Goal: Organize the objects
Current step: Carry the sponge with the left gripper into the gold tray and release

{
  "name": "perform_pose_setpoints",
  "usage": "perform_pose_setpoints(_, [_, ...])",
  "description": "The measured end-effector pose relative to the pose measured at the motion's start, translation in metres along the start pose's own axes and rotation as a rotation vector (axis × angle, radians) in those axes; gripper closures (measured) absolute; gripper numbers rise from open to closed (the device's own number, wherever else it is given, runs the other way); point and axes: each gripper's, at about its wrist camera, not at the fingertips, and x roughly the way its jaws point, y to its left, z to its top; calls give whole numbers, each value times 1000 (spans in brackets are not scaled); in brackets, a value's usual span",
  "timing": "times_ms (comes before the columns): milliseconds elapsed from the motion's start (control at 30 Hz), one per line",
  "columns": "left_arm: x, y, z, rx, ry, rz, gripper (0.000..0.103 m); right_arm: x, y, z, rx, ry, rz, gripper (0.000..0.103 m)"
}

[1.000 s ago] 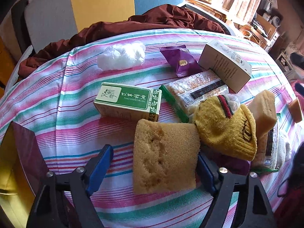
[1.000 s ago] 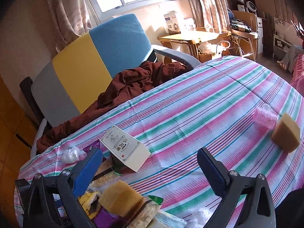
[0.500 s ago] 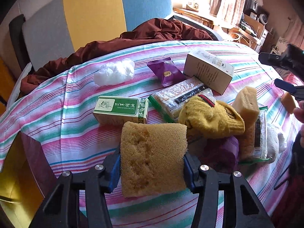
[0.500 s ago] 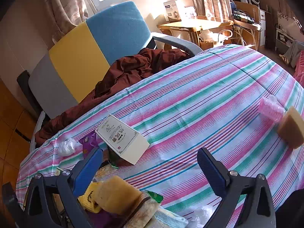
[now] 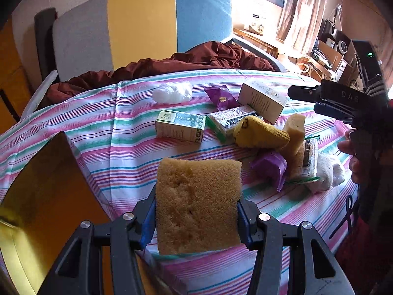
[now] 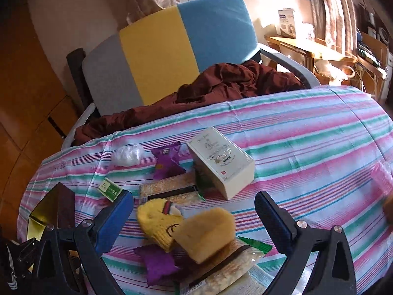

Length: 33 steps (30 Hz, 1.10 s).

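Observation:
My left gripper (image 5: 196, 211) is shut on a flat yellow sponge (image 5: 199, 204), held clear above the striped tablecloth (image 5: 122, 152). Beyond it lies a pile: a green box (image 5: 180, 125), a yellow sock (image 5: 258, 132), a second sponge (image 5: 294, 125), a snack pack (image 5: 231, 120) and a white box (image 5: 262, 100). My right gripper (image 6: 194, 204) hangs open over that pile, above the sock (image 6: 157, 221) and the second sponge (image 6: 208, 233), with nothing between its fingers. It also shows side-on at the right edge of the left wrist view.
An open gold and maroon box (image 5: 44, 184) stands at the table's left edge. A purple packet (image 5: 221, 97) and a white plastic wad (image 5: 173, 92) lie further back. A chair (image 5: 142, 24) with brown cloth (image 5: 196, 59) stands behind the table. A hand (image 5: 353, 152) is at right.
The left jaws closed on the flat sponge and lifted it off the cloth. The right gripper swung left, from the bare right part of the table to over the pile.

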Motion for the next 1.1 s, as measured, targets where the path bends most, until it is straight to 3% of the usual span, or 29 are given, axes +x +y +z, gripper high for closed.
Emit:
perform_pose_setpoints(100, [-18, 10, -8, -31, -25, 2, 48, 13, 29, -2, -90, 39, 48, 4])
perform_pose_setpoints(267, [-45, 35, -22, -72, -64, 38, 48, 52, 58, -13, -241, 138, -8, 11])
perform_pose_setpoints(400, [-61, 62, -37, -139, -80, 71, 48, 73, 64, -29, -343, 199, -106, 13])
perform_pose_setpoints(700, [-84, 127, -88, -310, -70, 188, 48, 77, 61, -36, -398, 203, -182, 55])
perform_pose_setpoints(867, [-97, 159, -128, -388, -46, 276, 48, 78, 63, -37, -408, 205, -188, 56])
perform_pose_setpoints(1100, [-102, 180, -169, -473, 1, 337, 48, 80, 65, -39, -415, 203, -203, 56])
